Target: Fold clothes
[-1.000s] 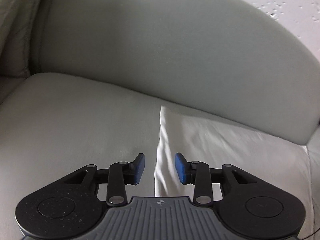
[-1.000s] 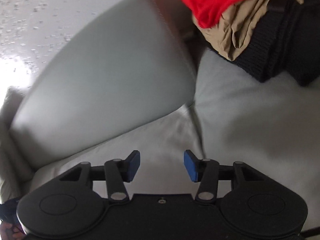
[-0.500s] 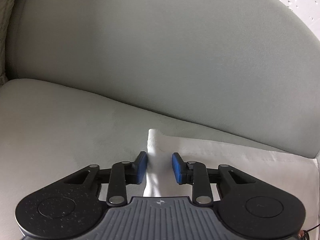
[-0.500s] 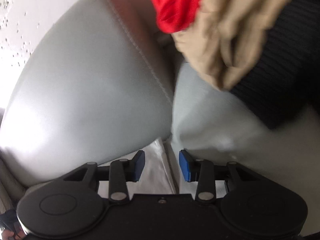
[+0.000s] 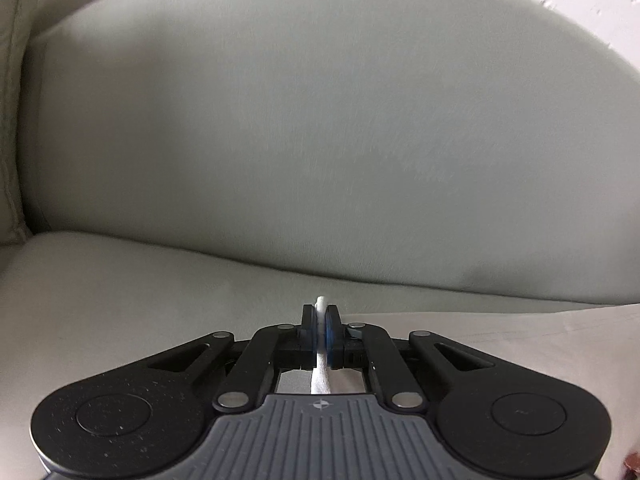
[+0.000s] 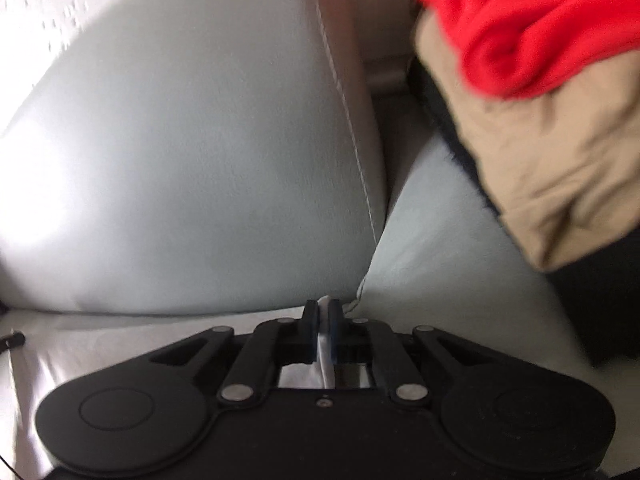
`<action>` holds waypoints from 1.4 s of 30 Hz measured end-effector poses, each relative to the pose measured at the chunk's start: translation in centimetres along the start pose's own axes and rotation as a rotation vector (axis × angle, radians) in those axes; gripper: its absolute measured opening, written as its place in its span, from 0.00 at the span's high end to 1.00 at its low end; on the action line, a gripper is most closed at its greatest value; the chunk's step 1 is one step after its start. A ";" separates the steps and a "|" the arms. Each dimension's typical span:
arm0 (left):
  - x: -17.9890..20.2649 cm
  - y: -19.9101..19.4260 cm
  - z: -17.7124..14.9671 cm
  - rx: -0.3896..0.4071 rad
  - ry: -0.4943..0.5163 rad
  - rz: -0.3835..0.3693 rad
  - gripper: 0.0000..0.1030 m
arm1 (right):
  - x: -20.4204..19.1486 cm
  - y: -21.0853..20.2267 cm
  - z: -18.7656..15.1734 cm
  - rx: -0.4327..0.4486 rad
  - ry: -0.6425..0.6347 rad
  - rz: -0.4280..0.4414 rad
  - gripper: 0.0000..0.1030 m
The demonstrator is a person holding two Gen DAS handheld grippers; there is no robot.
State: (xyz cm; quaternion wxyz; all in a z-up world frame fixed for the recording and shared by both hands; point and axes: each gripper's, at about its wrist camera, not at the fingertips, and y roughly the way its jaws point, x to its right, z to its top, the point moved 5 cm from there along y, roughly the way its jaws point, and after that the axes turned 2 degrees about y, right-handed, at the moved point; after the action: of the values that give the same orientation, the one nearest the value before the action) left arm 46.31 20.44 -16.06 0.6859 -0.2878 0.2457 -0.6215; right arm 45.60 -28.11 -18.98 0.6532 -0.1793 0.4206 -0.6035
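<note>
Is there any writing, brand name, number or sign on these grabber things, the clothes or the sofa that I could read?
No readable words or numbers in either view.
Only sign: a small round cross-shaped emblem on the left gripper's grey ribbed body, no letters.
The right gripper, white cloth, red garment and sofa carry none.

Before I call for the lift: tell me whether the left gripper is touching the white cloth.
Touching. In the left wrist view the left gripper is shut, with a ridge of the white cloth pinched between its blue pads.

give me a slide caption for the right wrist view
Right gripper shut on a white garment corner at the sofa's back, beside a pile of red, tan and black clothes.
</note>
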 end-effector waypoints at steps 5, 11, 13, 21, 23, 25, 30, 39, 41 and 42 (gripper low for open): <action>0.1 -5.9 -0.1 0.043 -0.004 -0.023 0.96 | -0.5 -5.9 -1.0 0.057 0.085 0.061 0.96; -0.9 -14.4 -1.5 0.081 -0.054 -0.071 0.96 | 0.0 -15.4 -3.1 0.085 0.152 0.119 0.96; -1.7 -17.6 -3.3 0.072 -0.083 -0.085 0.96 | 0.7 -18.4 -4.4 0.074 0.172 0.129 0.96; -1.6 -23.9 -13.7 -0.075 -0.085 -0.001 0.96 | 3.9 -23.0 -10.8 -0.067 0.164 0.046 0.96; -1.0 -24.4 -16.7 -0.126 -0.068 0.030 0.96 | 4.9 -22.6 -14.1 -0.118 0.200 0.012 0.96; -0.3 -25.3 -18.6 -0.148 -0.042 0.059 0.96 | 5.8 -22.3 -16.0 -0.147 0.253 -0.005 0.96; -0.2 -28.2 -18.7 -0.075 -0.054 0.062 0.96 | 6.1 -25.3 -16.2 -0.080 0.285 -0.004 0.96; 0.9 -26.7 -22.8 -0.212 0.059 0.155 0.94 | 7.1 -25.8 -20.3 -0.135 0.236 -0.096 0.95; 0.9 -26.7 -23.5 -0.228 0.086 0.178 0.88 | 6.8 -25.6 -20.7 -0.155 0.201 -0.106 0.91; 0.7 -27.0 -23.7 -0.222 0.092 0.183 0.85 | 6.7 -26.0 -20.7 -0.154 0.195 -0.101 0.89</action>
State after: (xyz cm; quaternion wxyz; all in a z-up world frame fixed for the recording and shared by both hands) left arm 10.72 15.93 -14.04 0.6917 -0.3094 0.3696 -0.5378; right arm 12.65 -34.15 -13.98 0.5623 -0.1903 0.5179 -0.6159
